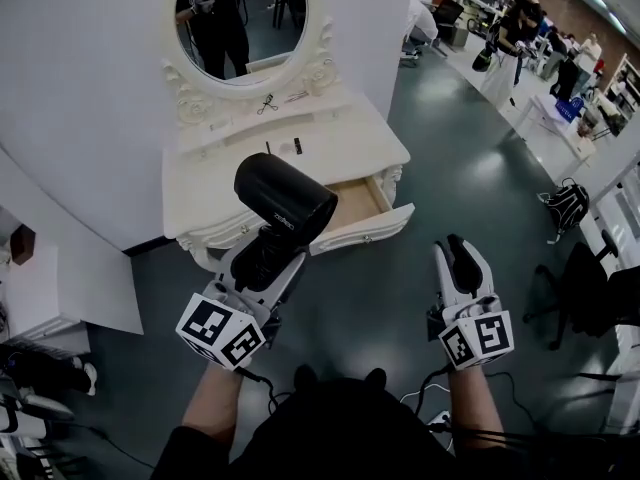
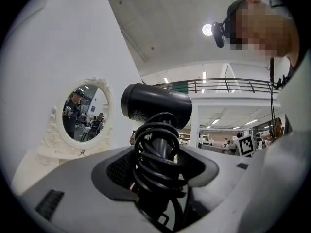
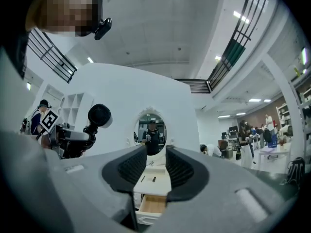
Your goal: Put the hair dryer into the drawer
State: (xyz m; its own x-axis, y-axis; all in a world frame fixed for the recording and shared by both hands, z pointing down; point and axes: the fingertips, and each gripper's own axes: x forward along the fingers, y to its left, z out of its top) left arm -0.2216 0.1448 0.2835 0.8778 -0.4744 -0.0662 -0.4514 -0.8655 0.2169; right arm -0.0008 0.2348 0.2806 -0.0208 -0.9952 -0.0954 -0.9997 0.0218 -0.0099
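The black hair dryer (image 1: 285,200) stands up out of my left gripper (image 1: 262,253), which is shut on its handle with the cord coiled around it. In the left gripper view the dryer's barrel (image 2: 155,103) sits above the coiled cord between the pads. The white dressing table (image 1: 250,163) has its right drawer (image 1: 365,230) pulled open, with the wooden inside showing. My right gripper (image 1: 462,258) hovers below and right of the drawer. It is open, and only the table and drawer (image 3: 153,204) show in the gap between its pads.
An oval mirror (image 1: 240,23) stands on the back of the table. A small dark item (image 1: 297,146) lies on its top and a clip-like thing (image 1: 267,103) on its upper ledge. A white cabinet (image 1: 40,298) is at the left. A backpack (image 1: 567,206) and a dark chair (image 1: 590,298) are at the right.
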